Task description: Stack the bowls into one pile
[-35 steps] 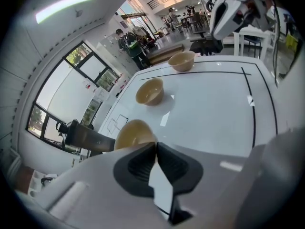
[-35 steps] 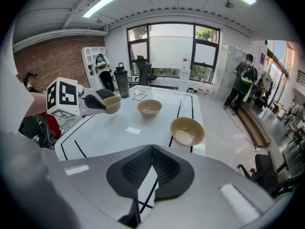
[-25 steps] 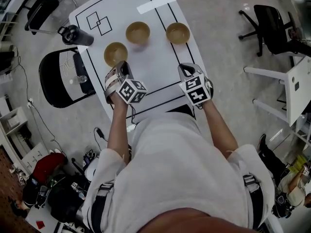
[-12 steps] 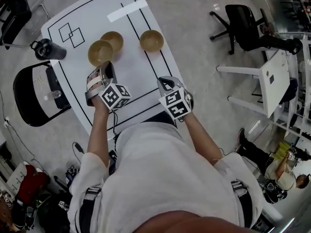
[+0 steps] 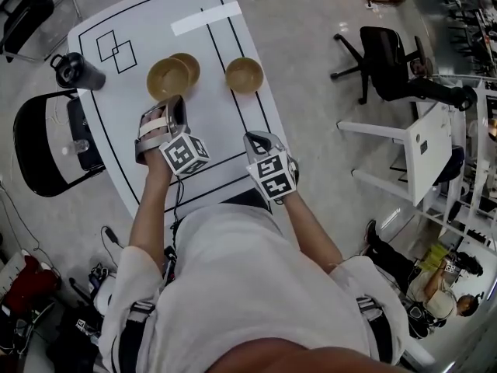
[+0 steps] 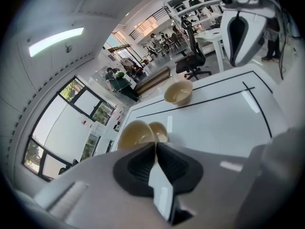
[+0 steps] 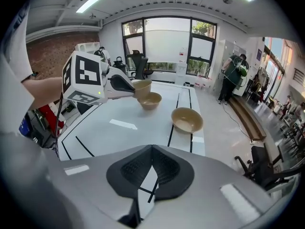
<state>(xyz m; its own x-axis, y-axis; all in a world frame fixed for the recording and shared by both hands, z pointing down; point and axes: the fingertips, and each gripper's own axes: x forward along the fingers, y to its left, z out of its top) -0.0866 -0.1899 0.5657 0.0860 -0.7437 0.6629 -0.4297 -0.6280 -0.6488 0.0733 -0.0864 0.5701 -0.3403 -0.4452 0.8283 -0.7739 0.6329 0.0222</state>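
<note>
Three tan bowls are on the white table. My left gripper is shut on the near rim of one bowl, which overlaps the edge of the second bowl just behind it. The right gripper view shows that held bowl raised beside and slightly above the second bowl. The third bowl stands alone to the right, also seen as the bowl on a black line. My right gripper is shut and holds nothing, near the table's front edge, well short of the bowls.
A black tumbler stands at the table's left edge beside two drawn squares. A strip of white tape lies at the far end. A black chair sits left of the table; an office chair and white desk stand right.
My left gripper closed on the left bowl and carried it toward the middle bowl; the two now overlap. The right gripper stayed near the front edge.
</note>
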